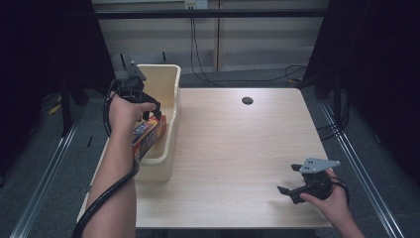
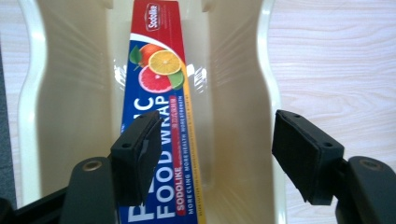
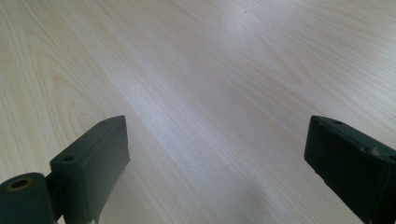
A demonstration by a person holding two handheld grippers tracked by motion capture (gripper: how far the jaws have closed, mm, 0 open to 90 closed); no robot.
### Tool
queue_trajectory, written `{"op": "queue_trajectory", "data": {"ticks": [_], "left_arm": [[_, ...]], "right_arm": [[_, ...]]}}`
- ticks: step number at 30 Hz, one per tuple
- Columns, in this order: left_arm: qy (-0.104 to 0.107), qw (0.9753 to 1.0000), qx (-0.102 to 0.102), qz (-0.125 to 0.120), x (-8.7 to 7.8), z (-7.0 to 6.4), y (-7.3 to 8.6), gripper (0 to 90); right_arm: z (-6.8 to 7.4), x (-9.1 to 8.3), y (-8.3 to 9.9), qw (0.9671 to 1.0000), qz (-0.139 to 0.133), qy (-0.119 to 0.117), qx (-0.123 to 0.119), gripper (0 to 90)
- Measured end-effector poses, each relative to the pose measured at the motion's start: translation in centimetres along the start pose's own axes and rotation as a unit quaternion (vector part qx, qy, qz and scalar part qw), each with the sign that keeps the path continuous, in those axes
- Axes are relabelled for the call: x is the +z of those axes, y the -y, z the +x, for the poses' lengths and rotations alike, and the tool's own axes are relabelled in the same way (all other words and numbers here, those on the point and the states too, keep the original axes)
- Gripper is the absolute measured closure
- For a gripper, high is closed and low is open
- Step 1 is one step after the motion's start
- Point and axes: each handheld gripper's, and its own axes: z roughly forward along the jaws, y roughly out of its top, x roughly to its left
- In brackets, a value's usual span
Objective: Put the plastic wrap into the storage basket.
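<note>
where the cream bin (image 1: 166, 94) sits at the table's (image 1: 233, 148) left edge, the left gripper (image 1: 148, 110) hangs over it, held from above by the person's left hand (image 1: 124, 113). its jaws are spread wide, with nothing pinched between them. in the left gripper view the left gripper (image 2: 217, 154) looks straight down the bin (image 2: 65, 102), and a long box of food wrap (image 2: 159, 116) lies inside on the bin's floor. the box's long axis runs along the length of the bin, and its end with the small brand label points away from the camera toward the bin's far wall. one jaw pad overlaps the box's printed face in that view; whether it touches cannot be told. the other jaw stands well off the box, over the bin's inner wall. from the high view the box (image 1: 147, 136) lies lengthwise in the bin's near half, just under the gripper. a small dark round hole (image 1: 247, 100) marks the table near its far edge. farther right, near the table's front right corner, the right gripper (image 1: 292, 181) is held low over bare wood by the right hand (image 1: 329, 201), its jaws spread and pointing left. in the right gripper view the right gripper (image 3: 215, 158) shows both jaws far apart above plain wood grain.
</note>
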Motion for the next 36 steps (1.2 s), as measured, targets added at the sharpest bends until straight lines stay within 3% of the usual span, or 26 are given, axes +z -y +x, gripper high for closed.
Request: {"op": "queue_trajectory", "data": {"ticks": [9, 18, 31, 36], "left_arm": [[0.009, 0.9997, 0.019, -0.010, -0.1, -1.6, -0.1, 29.9], [0.032, 0.9981, 0.051, -0.016, -0.4, -4.0, 0.0, 26.9], [0.053, 0.9961, 0.068, -0.017, 0.5, -5.7, 0.2, 24.0], [0.075, 0.9942, 0.075, -0.021, 1.0, -6.6, 0.2, 22.9]], "right_arm": [[0.1, -0.2, 0.0, 1.0000, -0.001, 0.005, -0.003, 6.6], [0.5, -0.1, -0.3, 0.9999, -0.001, 0.003, -0.010, 6.6], [0.4, -0.1, -0.3, 1.0000, -0.001, 0.003, -0.008, 6.6], [0.4, -0.2, -0.3, 0.9999, -0.002, 0.004, -0.009, 6.6]]}}
